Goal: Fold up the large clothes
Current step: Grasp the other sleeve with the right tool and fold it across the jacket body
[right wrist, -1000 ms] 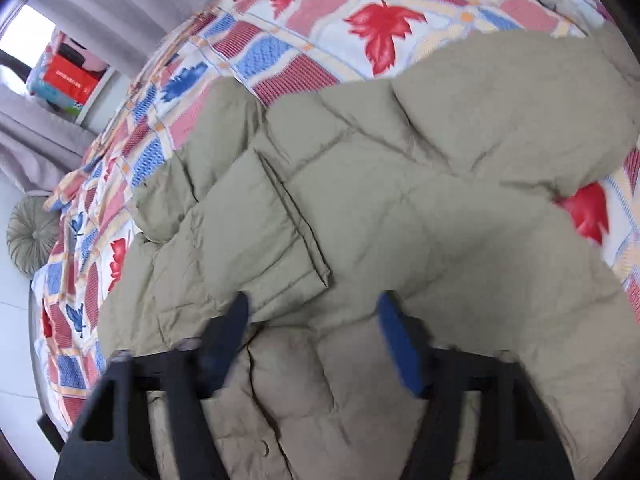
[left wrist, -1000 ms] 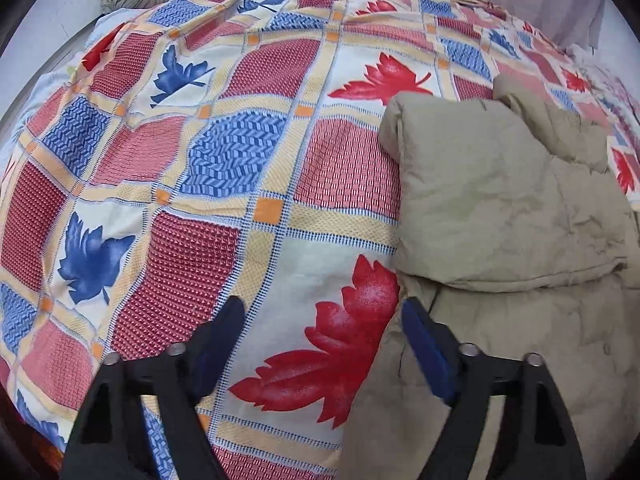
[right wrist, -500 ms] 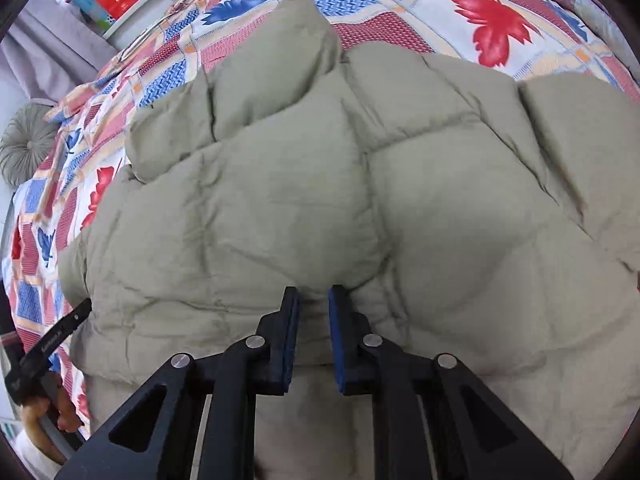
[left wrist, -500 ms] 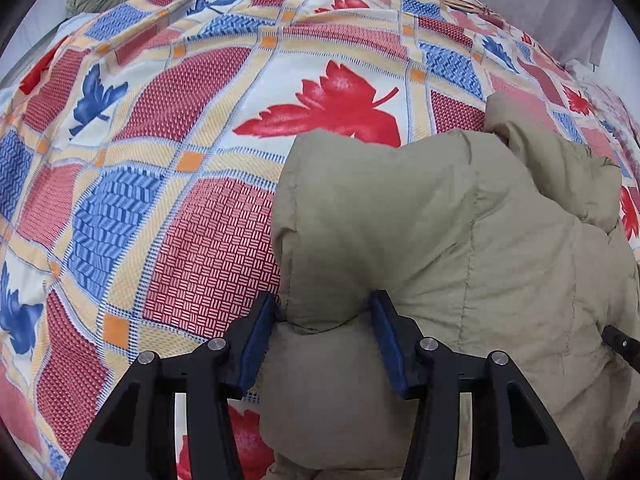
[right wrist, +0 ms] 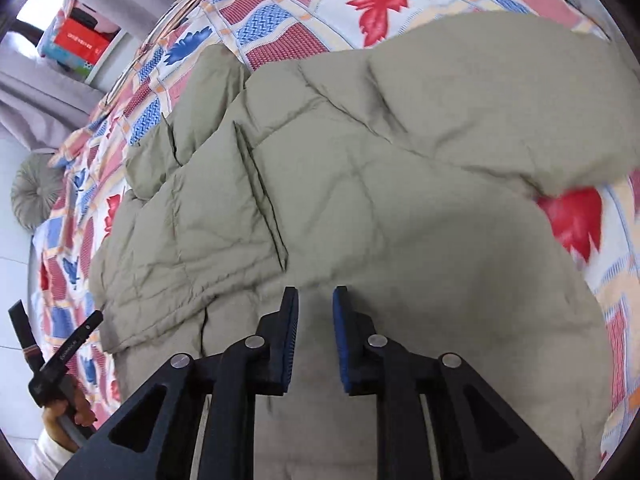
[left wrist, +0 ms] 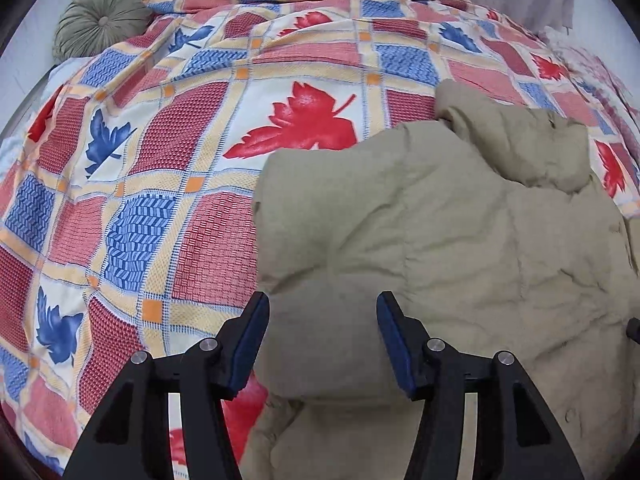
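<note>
A khaki padded jacket (left wrist: 440, 232) lies on the bed, one side folded over its body. My left gripper (left wrist: 322, 320) stands open, its blue-padded fingers (left wrist: 252, 332) wide apart on either side of the folded edge nearest me. In the right wrist view the jacket (right wrist: 360, 168) fills the middle. My right gripper (right wrist: 316, 308) is narrowed to a small gap with smooth, shaded jacket fabric running up between its pads, so it looks shut on the jacket's near edge. A hand holding the left gripper (right wrist: 60, 360) shows at the lower left.
The patterned bedspread (left wrist: 160, 184) with red and blue leaves covers the bed to the left of the jacket. A round green cushion (left wrist: 100, 16) sits at the far left corner. Grey curtains (right wrist: 44, 96) and a shelf with boxes (right wrist: 80, 44) stand beyond the bed.
My left gripper has opened wider and drawn back from the folded edge it was closed around. The right gripper has pulled back from the jacket with its narrow gap unchanged.
</note>
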The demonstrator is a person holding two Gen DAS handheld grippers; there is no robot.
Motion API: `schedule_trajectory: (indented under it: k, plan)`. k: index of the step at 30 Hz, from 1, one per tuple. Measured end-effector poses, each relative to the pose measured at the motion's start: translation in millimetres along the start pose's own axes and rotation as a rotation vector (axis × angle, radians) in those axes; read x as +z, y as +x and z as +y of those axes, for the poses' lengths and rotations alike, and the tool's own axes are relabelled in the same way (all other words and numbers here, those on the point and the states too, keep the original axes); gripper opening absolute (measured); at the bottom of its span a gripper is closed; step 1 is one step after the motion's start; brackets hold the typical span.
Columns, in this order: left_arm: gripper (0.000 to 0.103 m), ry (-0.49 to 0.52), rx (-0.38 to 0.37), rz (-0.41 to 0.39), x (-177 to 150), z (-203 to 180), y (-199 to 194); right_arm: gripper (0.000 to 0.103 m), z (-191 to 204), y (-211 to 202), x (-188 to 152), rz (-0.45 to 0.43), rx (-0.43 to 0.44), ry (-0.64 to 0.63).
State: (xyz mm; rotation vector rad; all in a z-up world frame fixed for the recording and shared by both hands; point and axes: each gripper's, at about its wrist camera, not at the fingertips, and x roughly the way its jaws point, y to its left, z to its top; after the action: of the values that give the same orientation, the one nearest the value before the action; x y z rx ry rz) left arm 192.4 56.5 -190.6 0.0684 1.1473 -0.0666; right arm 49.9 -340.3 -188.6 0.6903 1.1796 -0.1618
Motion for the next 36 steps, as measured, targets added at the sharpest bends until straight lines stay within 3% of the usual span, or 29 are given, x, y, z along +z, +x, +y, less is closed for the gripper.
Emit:
schedule_trajectory:
  k: [3, 10, 11, 12, 13, 15, 20, 22, 25, 28, 36]
  plan:
    - [0.058, 0.027, -0.038, 0.023, -11, -25, -17, 0.042, -14, -12, -14, 0.008, 0.024, 0.043]
    - [0.058, 0.072, -0.115, 0.077, -33, -96, -40, 0.049, -59, -44, -27, -0.003, 0.052, 0.135]
    - [0.062, 0.081, -0.124, 0.078, -35, -106, -43, 0.05, -67, -50, -27, -0.012, 0.051, 0.148]
    - [0.086, 0.088, -0.131, 0.078, -37, -116, -46, 0.052, -76, -56, -27, -0.023, 0.05, 0.163]
    - [0.103, 0.087, -0.137, 0.069, -38, -126, -49, 0.054, -85, -61, -26, -0.031, 0.05, 0.179]
    - [0.103, 0.085, -0.149, 0.04, -40, -143, -57, 0.054, -105, -71, -25, -0.047, 0.049, 0.216]
    - [0.103, 0.117, -0.186, 0.068, -42, -191, -57, 0.059, -160, -92, -12, -0.091, 0.039, 0.304]
    - [0.103, 0.135, -0.188, 0.074, -43, -210, -57, 0.068, -185, -100, -3, -0.117, 0.052, 0.346]
    - [0.103, 0.162, -0.182, 0.079, -45, -232, -57, 0.074, -221, -109, 10, -0.165, 0.085, 0.43]
    - [0.103, 0.185, -0.169, 0.09, -46, -253, -54, 0.094, -255, -114, 25, -0.209, 0.135, 0.504]
    - [0.103, 0.199, -0.162, 0.127, -51, -294, -43, 0.094, -312, -113, 72, -0.305, 0.205, 0.605]
